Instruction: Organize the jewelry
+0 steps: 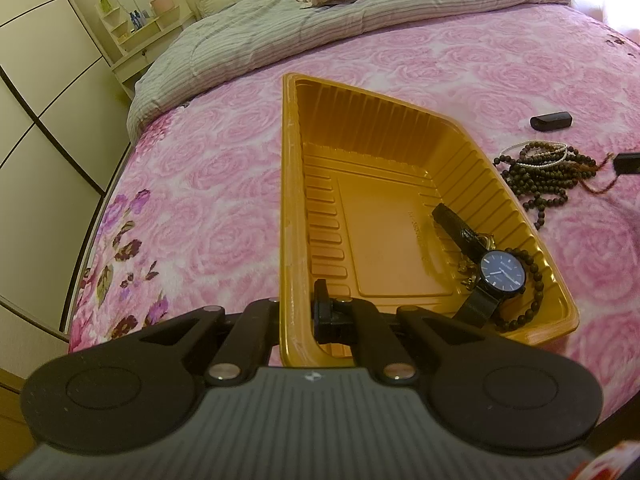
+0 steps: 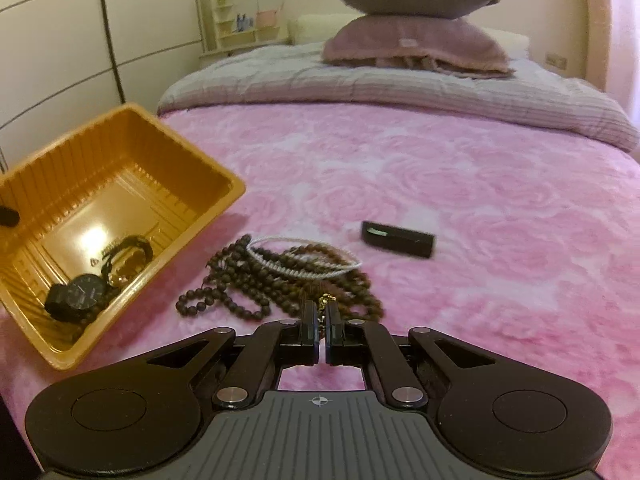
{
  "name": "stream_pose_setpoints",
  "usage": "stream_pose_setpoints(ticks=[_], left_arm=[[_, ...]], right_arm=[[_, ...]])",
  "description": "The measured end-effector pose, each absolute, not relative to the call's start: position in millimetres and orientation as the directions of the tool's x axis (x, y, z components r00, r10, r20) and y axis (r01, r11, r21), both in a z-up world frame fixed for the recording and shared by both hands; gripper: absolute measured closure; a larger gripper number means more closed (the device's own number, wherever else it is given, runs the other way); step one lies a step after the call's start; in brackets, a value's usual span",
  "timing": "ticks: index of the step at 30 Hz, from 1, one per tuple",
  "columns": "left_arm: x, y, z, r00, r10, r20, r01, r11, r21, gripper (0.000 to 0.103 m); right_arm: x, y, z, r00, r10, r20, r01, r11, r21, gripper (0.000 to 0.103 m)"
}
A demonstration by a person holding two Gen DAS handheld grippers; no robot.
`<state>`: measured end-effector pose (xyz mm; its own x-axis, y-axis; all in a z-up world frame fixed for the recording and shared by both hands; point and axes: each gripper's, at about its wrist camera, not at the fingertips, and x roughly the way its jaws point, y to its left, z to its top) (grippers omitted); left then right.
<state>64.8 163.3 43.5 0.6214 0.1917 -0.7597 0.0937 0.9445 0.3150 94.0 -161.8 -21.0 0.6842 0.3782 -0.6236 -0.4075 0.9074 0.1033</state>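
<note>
1. Bed (image 2: 440,184) w/ pink rose blanket fills most of both views; striped grey duvet (image 2: 360,88) folded back at the far end, two pillows (image 2: 412,40) stacked on it.
2. Wardrobe (image 1: 44,80) along the bed's side, small shelf unit (image 1: 132,32) w/ mirror in the far corner.
3. Gold tray (image 1: 292,200) sits on the blanket, ribbed walls, mostly bare floor.
4. L gripper (image 1: 298,312) at the tray's near corner, jaws clamped on the tray wall: one finger inside, one outside.
5. R gripper (image 2: 321,312) just over the near edge of the bead pile, jaws together; a small gold chain bit (image 2: 326,300) sticks up btwn the tips, so it looks pinched on it. Can't tell how much of the chain is gripped.
6. Bead pile (image 2: 288,280) on the blanket just beside the tray, outside it: dark wooden strands tangled, w/ a white bead strand (image 2: 304,266) lying across the top.
7. Black case (image 2: 398,238) on the blanket beyond the pile, apart from it.
8. In the tray, near-right corner: black watch (image 1: 502,274), dark dial up, strap stretched along the wall.
9. Dark bead bracelet (image 1: 534,296) curves round the watch, touching it; some small gold bits by the strap, too small to ID.
</note>
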Motion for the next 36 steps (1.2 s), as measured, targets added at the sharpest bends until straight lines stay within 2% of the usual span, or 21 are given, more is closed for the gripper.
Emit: stream_pose_setpoints(ticks=[7,15,22,28,31,33,36], left_arm=[[64.7,163.3,43.6,0.621,0.191,-0.76,0.094,0.945,0.315,0.101],[64.5,162.7,43.2,0.622,0.189,-0.76,0.094,0.945,0.312,0.101],[64.2,163.5,42.2,0.623,0.184,-0.76,0.094,0.947,0.307,0.101],[64.8,164.2,42.0,0.625,0.182,-0.759,0.093,0.948,0.304,0.101],[64.8,165.2,41.9,0.626,0.18,-0.759,0.093,0.949,0.303,0.101],[65.2,165.6,41.8,0.634,0.181,-0.752,0.092,0.948,0.306,0.101],[65.2,165.6,41.5,0.634,0.181,-0.752,0.09,0.949,0.304,0.101]], right_arm=[[88.8,-159.6,15.1,0.691,0.432,-0.58,-0.459,0.882,0.11,0.1],[83.8,-100.0,49.4,0.537,0.67,-0.513,-0.659,0.713,0.24,0.1],[76.6,-22.7,39.8,0.392,0.756,-0.524,-0.785,0.572,0.238,0.1],[81.9,0.8,17.3,0.405,0.751,-0.521,-0.791,0.574,0.214,0.1],[84.4,-11.1,10.2,0.434,0.731,-0.527,-0.756,0.613,0.227,0.09],[84.4,-26.6,8.5,0.458,0.716,-0.527,-0.732,0.64,0.233,0.08],[84.6,-55.2,0.1,0.507,0.667,-0.546,-0.668,0.705,0.239,0.075]])
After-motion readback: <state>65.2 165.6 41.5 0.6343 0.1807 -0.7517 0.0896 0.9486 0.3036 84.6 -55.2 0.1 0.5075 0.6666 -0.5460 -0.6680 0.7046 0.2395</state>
